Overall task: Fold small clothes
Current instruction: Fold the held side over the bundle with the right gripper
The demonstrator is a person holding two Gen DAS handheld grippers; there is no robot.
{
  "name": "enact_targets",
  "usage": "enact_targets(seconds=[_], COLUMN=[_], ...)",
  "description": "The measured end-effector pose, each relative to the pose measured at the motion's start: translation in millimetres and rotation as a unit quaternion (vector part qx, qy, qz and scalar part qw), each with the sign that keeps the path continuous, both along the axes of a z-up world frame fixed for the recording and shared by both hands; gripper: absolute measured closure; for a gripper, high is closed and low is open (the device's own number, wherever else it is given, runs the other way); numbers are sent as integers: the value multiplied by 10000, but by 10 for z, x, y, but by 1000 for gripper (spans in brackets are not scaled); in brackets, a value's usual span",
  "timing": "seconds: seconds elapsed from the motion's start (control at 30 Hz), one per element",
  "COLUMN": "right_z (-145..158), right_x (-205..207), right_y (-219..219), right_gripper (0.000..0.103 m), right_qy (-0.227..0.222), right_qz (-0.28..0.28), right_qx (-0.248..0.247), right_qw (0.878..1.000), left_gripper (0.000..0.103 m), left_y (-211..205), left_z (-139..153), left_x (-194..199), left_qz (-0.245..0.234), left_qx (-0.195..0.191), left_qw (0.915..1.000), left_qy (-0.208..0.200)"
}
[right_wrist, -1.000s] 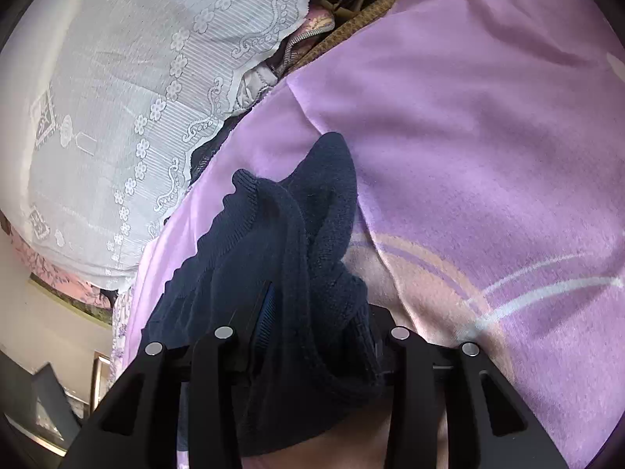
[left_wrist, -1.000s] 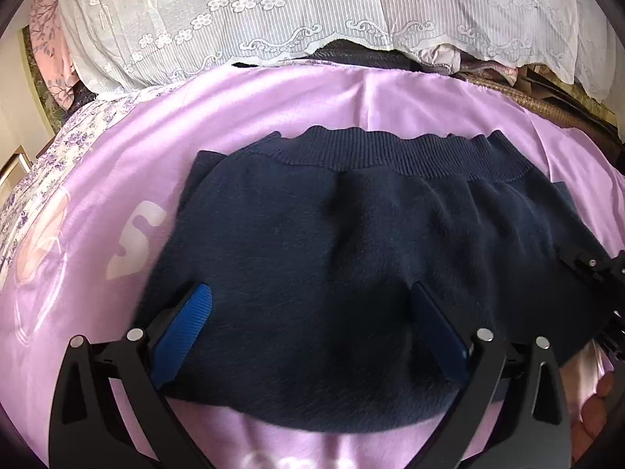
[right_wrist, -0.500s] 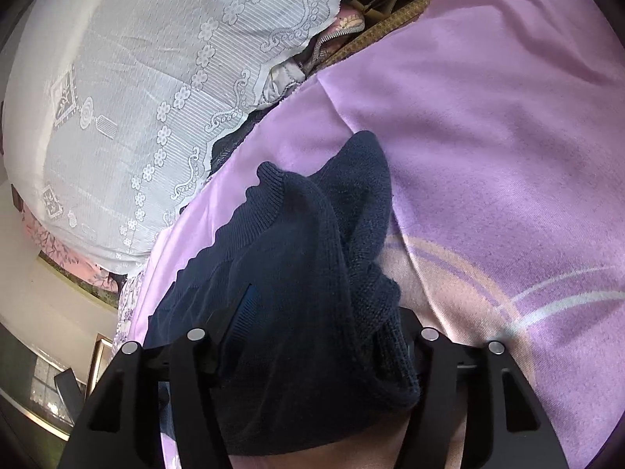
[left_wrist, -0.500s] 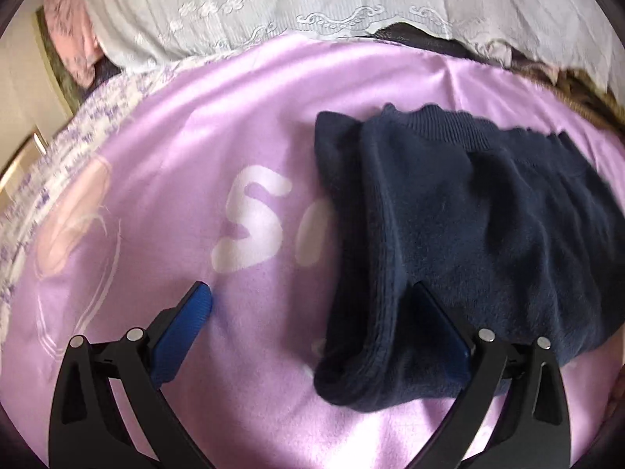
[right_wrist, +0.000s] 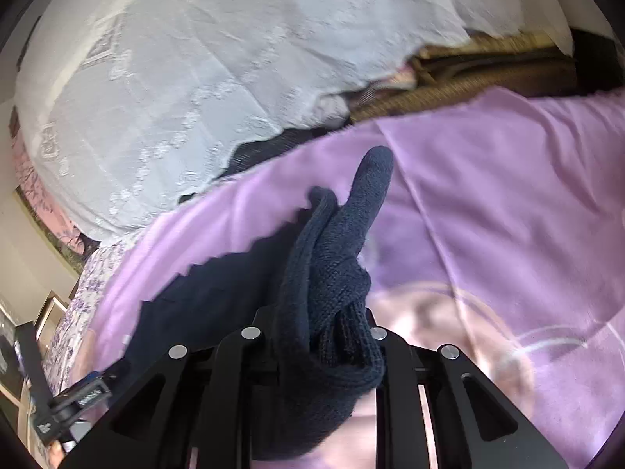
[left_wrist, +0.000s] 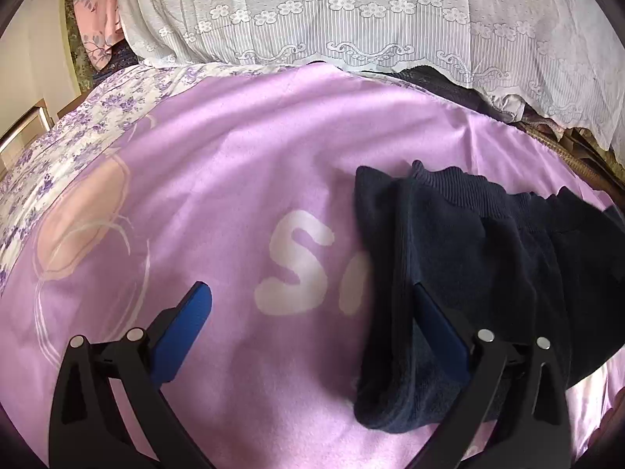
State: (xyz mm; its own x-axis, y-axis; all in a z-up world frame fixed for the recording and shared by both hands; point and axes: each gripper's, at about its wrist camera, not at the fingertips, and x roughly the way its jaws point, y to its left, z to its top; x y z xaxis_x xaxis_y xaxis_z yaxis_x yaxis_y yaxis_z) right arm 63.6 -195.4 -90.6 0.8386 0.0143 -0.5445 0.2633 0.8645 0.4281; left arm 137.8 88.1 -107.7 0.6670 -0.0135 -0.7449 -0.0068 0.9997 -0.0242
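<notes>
**Navy knit pinched on the right, left claw free**

My left claw (left_wrist: 312, 312) hangs spread wide over the purple blanket (left_wrist: 218, 179) on the bed, holding nothing; its right pad (left_wrist: 437, 324) sits against the rolled left edge of the navy knit garment (left_wrist: 488, 258), while the other pad is over bare blanket. The garment lies bunched toward the right, ribbed hem (left_wrist: 461, 187) at the far side.

My right claw (right_wrist: 316, 336) is clamped on a gathered fold of the same knit, which sticks up between the fingers.

To fold well, I judge I should catch the near left corner with the free claw, keep both edges taut and level, and lay one half squarely over the other.

White letters on the blanket (left_wrist: 300, 262) read "S" and part of a second letter, the rest hidden under the knit.
</notes>
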Motion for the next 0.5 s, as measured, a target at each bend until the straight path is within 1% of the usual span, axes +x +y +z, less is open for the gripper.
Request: enact_targets(seconds=[0.1, 0.2, 0.27, 0.37, 0.43, 0.5], right_z=[186, 355, 425, 437, 368, 314], right_x=[58, 116, 158, 143, 139, 132], right_y=[209, 514, 749, 1067, 1287, 1459], right_gripper=[83, 83, 83, 83, 83, 83], right_qy=[-78, -123, -87, -53, 67, 124], right_qz=[200, 535, 776, 1089, 1297, 1261], right_qx=[-125, -273, -402, -559, -669, -966], right_qw=[9997, 9981, 9961, 9925, 9893, 9872], left_gripper=[4, 4, 4, 4, 4, 5], left_y=[21, -3, -86, -298, -392, -382], left_z=[37, 61, 68, 49, -3, -58], left_x=[101, 231, 341, 532, 694, 826], left_qz=[-73, -225, -456, -915, -1126, -1214], left_qx=[-74, -239, -376, -561, -836, -1102], left_qw=[9999, 9994, 9980, 9936, 9888, 9844], left_qy=[59, 126, 218, 344, 504, 643])
